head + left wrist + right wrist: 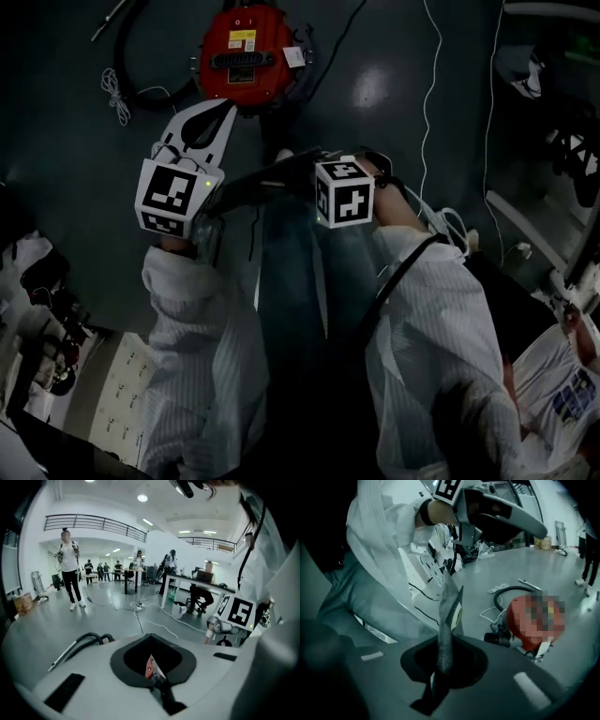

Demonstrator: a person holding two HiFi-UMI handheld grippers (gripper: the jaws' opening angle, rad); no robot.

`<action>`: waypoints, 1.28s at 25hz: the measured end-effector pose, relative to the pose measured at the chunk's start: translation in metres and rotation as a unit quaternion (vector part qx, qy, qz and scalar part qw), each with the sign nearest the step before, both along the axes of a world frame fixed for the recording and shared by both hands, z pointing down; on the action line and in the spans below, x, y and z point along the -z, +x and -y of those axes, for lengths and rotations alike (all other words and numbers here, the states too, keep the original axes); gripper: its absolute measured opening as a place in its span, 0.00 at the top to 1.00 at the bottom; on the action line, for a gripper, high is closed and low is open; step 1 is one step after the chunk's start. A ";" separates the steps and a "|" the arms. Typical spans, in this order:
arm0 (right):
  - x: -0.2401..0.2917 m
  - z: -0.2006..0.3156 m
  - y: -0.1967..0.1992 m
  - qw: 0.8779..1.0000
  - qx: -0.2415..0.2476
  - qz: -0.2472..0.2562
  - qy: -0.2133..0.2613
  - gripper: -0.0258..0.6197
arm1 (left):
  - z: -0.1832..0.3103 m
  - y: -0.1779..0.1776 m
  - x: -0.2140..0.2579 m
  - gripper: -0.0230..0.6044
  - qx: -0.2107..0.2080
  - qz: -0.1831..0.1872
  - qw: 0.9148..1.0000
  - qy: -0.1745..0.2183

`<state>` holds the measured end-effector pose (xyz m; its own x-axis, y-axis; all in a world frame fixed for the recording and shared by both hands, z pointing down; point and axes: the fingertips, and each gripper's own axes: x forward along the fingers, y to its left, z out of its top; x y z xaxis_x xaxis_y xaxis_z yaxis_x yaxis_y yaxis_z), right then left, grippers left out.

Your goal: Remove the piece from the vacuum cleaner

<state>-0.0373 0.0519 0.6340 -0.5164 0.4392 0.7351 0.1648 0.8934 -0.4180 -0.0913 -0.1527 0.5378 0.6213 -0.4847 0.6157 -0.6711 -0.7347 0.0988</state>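
The red vacuum cleaner (pixel 246 52) lies on the dark floor ahead of me; the right gripper view shows it too (pixel 520 620). My right gripper (pixel 438 677) is shut on a thin grey textured piece (pixel 446 630) that stands up out of its jaws, well clear of the vacuum cleaner. In the head view that gripper (pixel 272 180) reaches left from its marker cube. My left gripper (pixel 220 117) points at the vacuum cleaner from just short of it, and its white jaws are together. In its own view the left gripper (pixel 157 679) is shut, with only a red sliver showing past the tips.
A black hose (pixel 127 56) curls left of the vacuum cleaner, with a metal wand (pixel 65 651) beside it. A white cable (pixel 427 94) runs across the floor at the right. Racks (pixel 548 187) stand at the right edge. Several people (pixel 70 569) and desks (pixel 197 581) are further off.
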 end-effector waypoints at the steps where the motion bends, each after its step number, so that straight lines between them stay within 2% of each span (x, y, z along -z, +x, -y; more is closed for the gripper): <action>1: 0.020 0.006 0.006 1.000 -0.011 0.002 0.008 0.94 | 0.007 0.001 0.029 0.96 0.014 -0.008 1.000 0.014; 4: 0.089 0.022 0.020 0.996 -0.073 0.027 0.036 0.94 | 0.013 0.001 0.106 0.96 0.037 -0.004 0.998 0.056; 6: 0.141 0.027 0.030 0.990 -0.126 0.046 0.051 0.94 | 0.002 0.003 0.159 0.96 0.048 -0.018 0.996 0.068; 8: 0.192 0.033 0.043 0.978 -0.185 0.057 0.079 0.94 | -0.014 0.003 0.214 0.96 0.072 -0.051 0.993 0.075; 10: 0.233 0.047 0.058 0.960 -0.245 0.063 0.120 0.94 | -0.029 -0.001 0.265 0.96 0.105 -0.086 0.986 0.092; 12: 0.265 0.068 0.074 0.937 -0.303 0.066 0.164 0.94 | -0.040 -0.003 0.308 0.96 0.135 -0.122 0.977 0.114; 14: 0.297 0.085 0.084 0.909 -0.359 0.080 0.195 0.94 | -0.054 0.000 0.333 0.96 0.147 -0.137 0.971 0.127; 17: 0.340 0.095 0.092 0.863 -0.443 0.125 0.208 0.94 | -0.081 0.014 0.344 0.96 0.132 -0.125 0.975 0.130; 20: 0.377 0.100 0.096 0.814 -0.515 0.189 0.191 0.94 | -0.098 0.032 0.353 0.96 0.119 -0.132 0.974 0.138; 22: 0.398 0.100 0.096 0.792 -0.538 0.225 0.182 0.94 | -0.104 0.043 0.361 0.96 0.113 -0.136 0.973 0.151; 24: 0.412 0.098 0.097 0.784 -0.541 0.242 0.184 0.94 | -0.110 0.054 0.366 0.96 0.106 -0.135 0.972 0.159; 32: 0.428 0.090 0.090 0.797 -0.514 0.253 0.191 0.94 | -0.114 0.071 0.379 0.96 0.097 -0.138 0.970 0.174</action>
